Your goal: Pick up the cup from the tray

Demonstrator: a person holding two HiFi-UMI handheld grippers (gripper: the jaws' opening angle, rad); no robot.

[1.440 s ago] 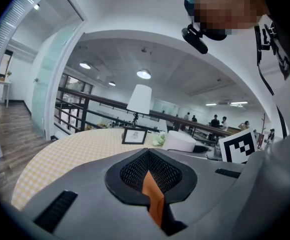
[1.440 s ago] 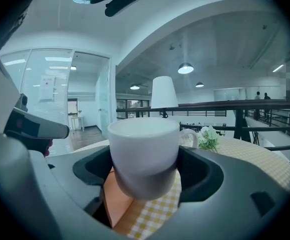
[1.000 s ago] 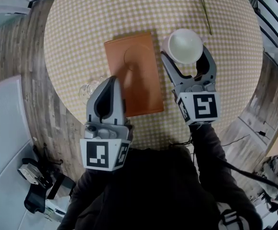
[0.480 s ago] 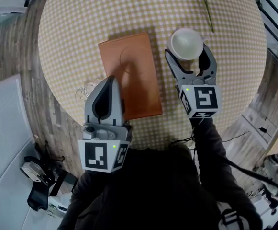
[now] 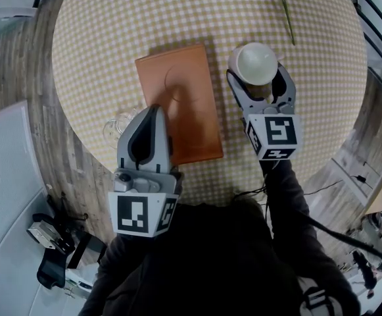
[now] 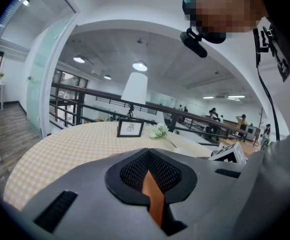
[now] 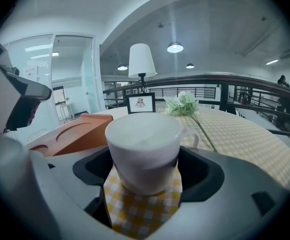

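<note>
Clamping the cup [image 5: 256, 59] between the right gripper's [image 5: 258, 72] jaws, off the tray [image 5: 177, 104] at its three o'clock; holding it level, squeezing evenly below the rim; resting the left gripper [image 5: 154, 110] closed, empty.

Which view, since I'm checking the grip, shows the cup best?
The right gripper view: the cup fills the centre, between the jaws of the right gripper. The head view shows only its rim and inside from above. The left gripper view doesn't clearly show it.
</note>
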